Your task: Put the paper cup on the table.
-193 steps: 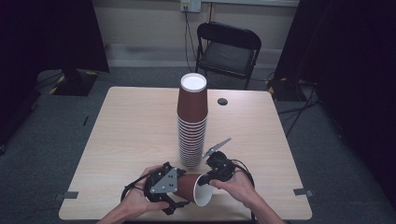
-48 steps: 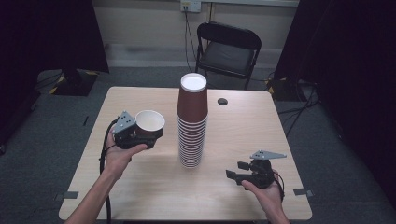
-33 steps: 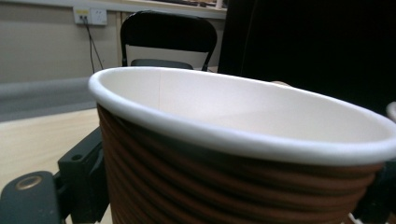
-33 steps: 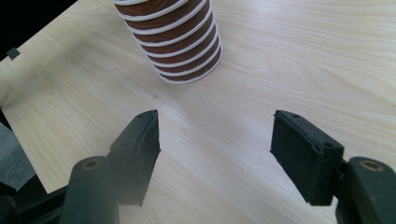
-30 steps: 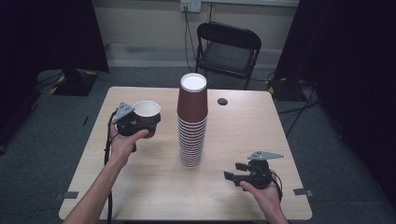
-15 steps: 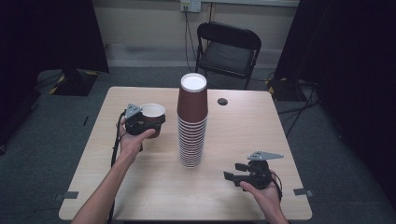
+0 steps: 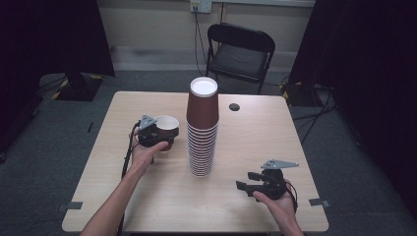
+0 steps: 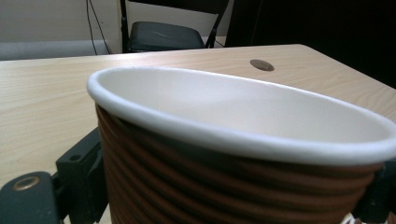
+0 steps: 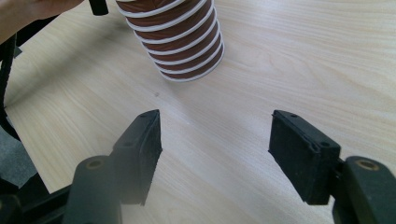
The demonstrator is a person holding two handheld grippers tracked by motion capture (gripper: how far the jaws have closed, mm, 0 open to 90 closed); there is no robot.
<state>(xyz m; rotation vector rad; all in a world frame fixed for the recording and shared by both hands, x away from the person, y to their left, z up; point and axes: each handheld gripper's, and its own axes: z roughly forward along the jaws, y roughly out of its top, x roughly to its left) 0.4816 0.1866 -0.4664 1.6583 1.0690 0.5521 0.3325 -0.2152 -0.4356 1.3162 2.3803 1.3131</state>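
High view, unprinted brown cup (image 7: 166,129) in left gripper (image 7: 153,132), plain stack (image 7: 202,129)

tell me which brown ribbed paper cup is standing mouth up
The single brown ribbed paper cup held in the left gripper; the cups in the tall stack beside it all sit mouth down.

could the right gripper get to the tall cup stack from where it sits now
Probably yes. The right gripper rests open and empty on the table, jaws aimed toward the base of the cup stack, with bare wood between them. The left gripper, shut on a single cup, sits on the stack's far side.
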